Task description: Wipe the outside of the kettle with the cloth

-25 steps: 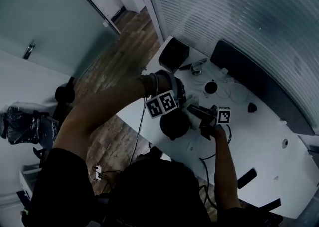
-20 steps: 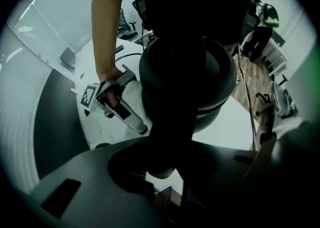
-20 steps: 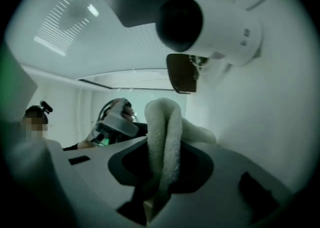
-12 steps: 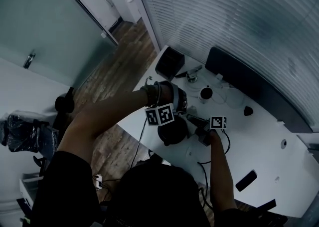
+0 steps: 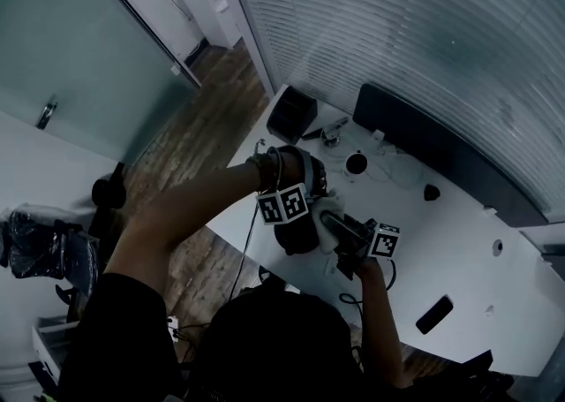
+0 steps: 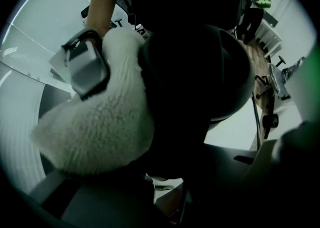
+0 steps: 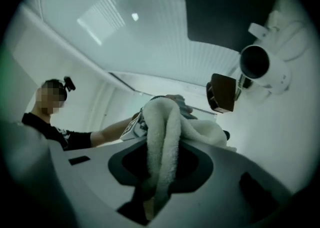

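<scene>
In the head view the black kettle [image 5: 296, 237] stands near the white table's left edge. My left gripper [image 5: 291, 219] points down onto its top, with jaws closed on a dark part of the kettle [image 6: 200, 71]. From the right, my right gripper [image 5: 340, 232] holds the white fluffy cloth [image 5: 328, 231] against the kettle's side. In the right gripper view the folded cloth [image 7: 160, 132] is pinched between the jaws of my right gripper [image 7: 157, 172]. The left gripper view shows the cloth [image 6: 100, 122] pressed against the kettle's dark wall.
The white table [image 5: 459, 250] carries a black box [image 5: 291, 115] at its far corner, a mug [image 5: 356, 163], a long dark panel [image 5: 424, 148] along the blinds and a black phone [image 5: 434, 314] near the front. A cable runs by my right hand. Wooden floor lies left of the table.
My right gripper has slid the cloth along the kettle's right side, and the cloth now shows more plainly there. The left gripper has stayed on the kettle's top.
</scene>
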Demonstrator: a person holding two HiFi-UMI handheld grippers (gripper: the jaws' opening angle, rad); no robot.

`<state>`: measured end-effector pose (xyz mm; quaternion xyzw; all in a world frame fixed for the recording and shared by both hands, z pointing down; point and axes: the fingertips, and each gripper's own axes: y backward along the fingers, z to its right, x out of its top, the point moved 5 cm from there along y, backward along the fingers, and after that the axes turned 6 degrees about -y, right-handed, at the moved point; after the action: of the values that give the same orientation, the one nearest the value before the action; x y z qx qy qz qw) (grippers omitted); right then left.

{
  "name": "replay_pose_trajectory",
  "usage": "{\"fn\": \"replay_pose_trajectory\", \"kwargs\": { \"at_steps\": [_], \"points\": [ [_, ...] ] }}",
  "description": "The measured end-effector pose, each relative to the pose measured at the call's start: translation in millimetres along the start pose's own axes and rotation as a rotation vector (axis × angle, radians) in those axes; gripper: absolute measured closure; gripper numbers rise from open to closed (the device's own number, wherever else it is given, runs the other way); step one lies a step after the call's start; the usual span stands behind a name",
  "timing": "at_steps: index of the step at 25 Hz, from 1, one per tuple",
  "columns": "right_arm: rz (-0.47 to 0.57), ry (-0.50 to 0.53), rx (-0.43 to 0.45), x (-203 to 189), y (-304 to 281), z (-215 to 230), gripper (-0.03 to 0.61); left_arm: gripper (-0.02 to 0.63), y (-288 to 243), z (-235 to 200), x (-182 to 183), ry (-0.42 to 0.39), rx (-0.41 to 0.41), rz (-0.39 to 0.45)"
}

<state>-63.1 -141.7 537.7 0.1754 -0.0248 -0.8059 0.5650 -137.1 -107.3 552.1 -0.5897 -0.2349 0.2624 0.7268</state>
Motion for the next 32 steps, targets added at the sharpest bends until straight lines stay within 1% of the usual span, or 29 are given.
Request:
{"fn": "replay_pose_trajectory", "kwargs": {
  "at_steps": [2, 4, 5, 6, 8, 9, 10, 11, 13, 14, 15, 16, 17, 18, 19, 20, 22, 23, 24, 25, 26, 27, 28, 31, 32],
  "points": [
    [0.068, -0.028, -0.073, 0.6, 12.9, 19.0, 0.485, 0.497, -0.7, -0.7, 0.5, 0.005, -0.012, -0.013],
    [0.098, -0.049, -0.179, -2.9, 28.4, 48.0, 0.485, 0.497, -1.2, 0.3, -0.1, 0.015, -0.029, -0.026],
    [0.110, -0.079, -0.235, -8.5, 37.0, 65.1, 0.485, 0.497, -1.0, 1.2, 0.0, 0.031, -0.039, -0.027],
    [0.122, -0.118, -0.298, -16.6, 46.0, 82.6, 0.485, 0.497, -0.3, 2.2, 0.7, 0.061, -0.049, -0.022],
    [0.165, -0.202, -0.411, -34.4, 62.6, 110.7, 0.485, 0.497, 1.8, 4.9, 2.2, 0.155, -0.055, -0.002],
    [0.195, -0.233, -0.441, -40.2, 69.1, 117.8, 0.485, 0.497, 1.6, 7.0, 1.3, 0.207, -0.052, -0.002],
    [0.227, -0.244, -0.454, -42.2, 74.4, 119.3, 0.485, 0.497, 1.3, 9.5, 0.0, 0.262, -0.052, -0.008],
    [0.257, -0.234, -0.458, -40.2, 79.7, 114.9, 0.485, 0.497, 2.0, 11.9, 0.0, 0.323, -0.055, -0.015],
    [0.319, -0.150, -0.471, -26.0, 92.3, 87.0, 0.485, 0.499, 4.8, 17.5, 4.8, 0.460, -0.074, -0.043],
    [0.340, -0.074, -0.472, -15.5, 97.2, 63.3, 0.485, 0.500, 6.8, 21.9, 9.2, 0.530, -0.091, -0.071],
    [0.336, 0.029, -0.457, -4.5, 97.4, 34.2, 0.485, 0.500, 9.1, 27.7, 14.6, 0.598, -0.113, -0.105],
    [0.298, 0.148, -0.429, 4.7, 90.7, 0.8, 0.485, 0.500, 10.9, 34.1, 20.5, 0.664, -0.132, -0.134],
    [0.220, 0.274, -0.406, 10.0, 77.4, -33.9, 0.485, 0.502, 11.2, 40.2, 26.4, 0.735, -0.143, -0.149],
    [0.105, 0.402, -0.402, 9.6, 60.6, -64.5, 0.485, 0.502, 11.0, 45.6, 32.1, 0.811, -0.149, -0.148],
    [-0.036, 0.527, -0.415, 3.7, 43.0, -86.5, 0.485, 0.502, 11.1, 49.9, 37.5, 0.888, -0.153, -0.134],
    [-0.183, 0.650, -0.436, -5.1, 25.8, -99.0, 0.485, 0.503, 11.3, 52.7, 42.5, 0.959, -0.153, -0.115],
    [-0.469, 0.859, -0.494, -28.2, -5.4, -102.8, 0.485, 0.509, 11.3, 54.9, 50.8, 1.066, -0.148, -0.083],
    [-0.620, 0.933, -0.517, -44.0, -17.5, -98.7, 0.485, 0.512, 11.2, 55.6, 54.3, 1.101, -0.149, -0.077],
    [-0.768, 0.984, -0.525, -62.2, -26.4, -94.9, 0.485, 0.518, 11.1, 56.3, 57.3, 1.124, -0.149, -0.077],
    [-0.897, 1.009, -0.516, -80.7, -32.2, -93.8, 0.485, 0.520, 11.1, 56.7, 59.8, 1.138, -0.146, -0.079],
    [-0.993, 1.012, -0.502, -96.4, -35.2, -94.8, 0.485, 0.522, 11.2, 56.8, 61.7, 1.146, -0.138, -0.079],
    [-1.039, 1.011, -0.500, -104.9, -36.1, -95.7, 0.485, 0.522, 11.7, 57.1, 62.7, 1.148, -0.125, -0.074],
    [-1.025, 1.016, -0.526, -103.4, -35.8, -94.9, 0.485, 0.525, 12.6, 57.8, 63.3, 1.147, -0.107, -0.068],
    [-0.801, 1.023, -0.707, -61.9, -31.2, -85.3, 0.485, 0.528, 14.6, 60.7, 66.3, 1.133, -0.051, -0.056],
    [-0.790, 1.020, -0.735, -54.9, -31.6, -83.2, 0.485, 0.528, 14.5, 60.7, 67.4, 1.129, -0.043, -0.057]
  ]
}}
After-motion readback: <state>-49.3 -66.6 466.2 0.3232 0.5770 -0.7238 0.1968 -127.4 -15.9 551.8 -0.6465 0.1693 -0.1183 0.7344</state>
